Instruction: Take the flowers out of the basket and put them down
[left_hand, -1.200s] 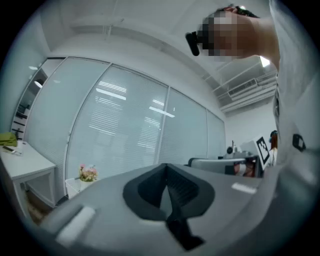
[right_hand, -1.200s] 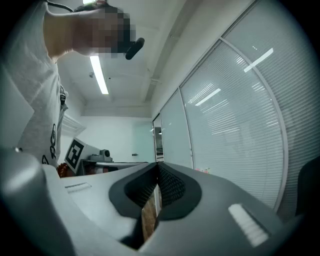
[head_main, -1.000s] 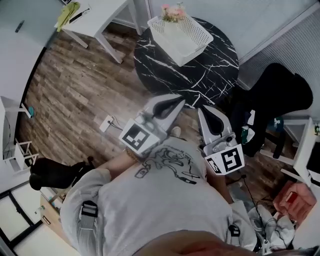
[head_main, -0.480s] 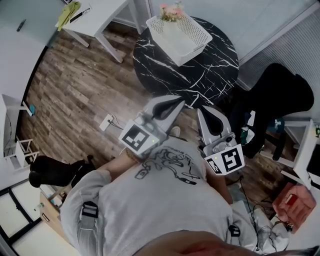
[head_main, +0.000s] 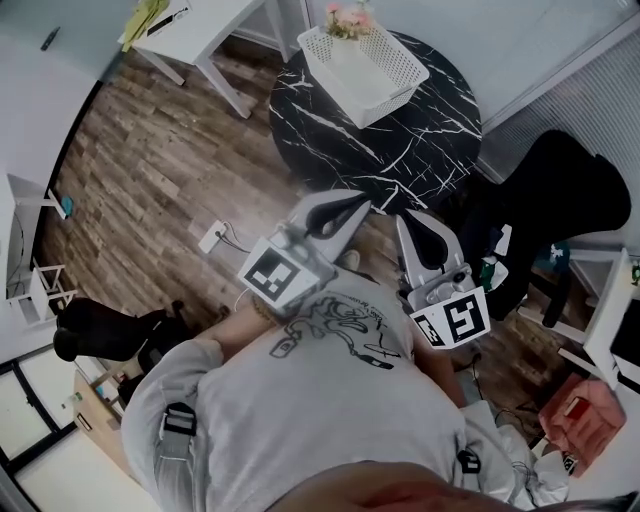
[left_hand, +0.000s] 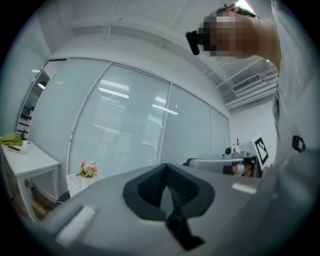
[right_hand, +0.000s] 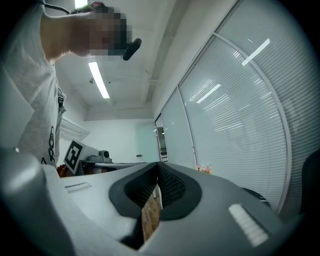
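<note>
Not started: left claw (head_main: 360, 204) and right claw (head_main: 409, 217) both closed, empty; pink flowers (head_main: 346, 21) sit in the white lattice plastic basket (head_main: 392, 78) well ahead, untouched.

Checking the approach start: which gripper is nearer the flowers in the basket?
Left, marginally. The left gripper points toward the flowers from the table's near edge; the right gripper sits beside it, slightly farther back.

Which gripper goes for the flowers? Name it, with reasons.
Left, probably: the left gripper lines up with the flowers at the basket's far corner; the right gripper sits aside. Both shut.
</note>
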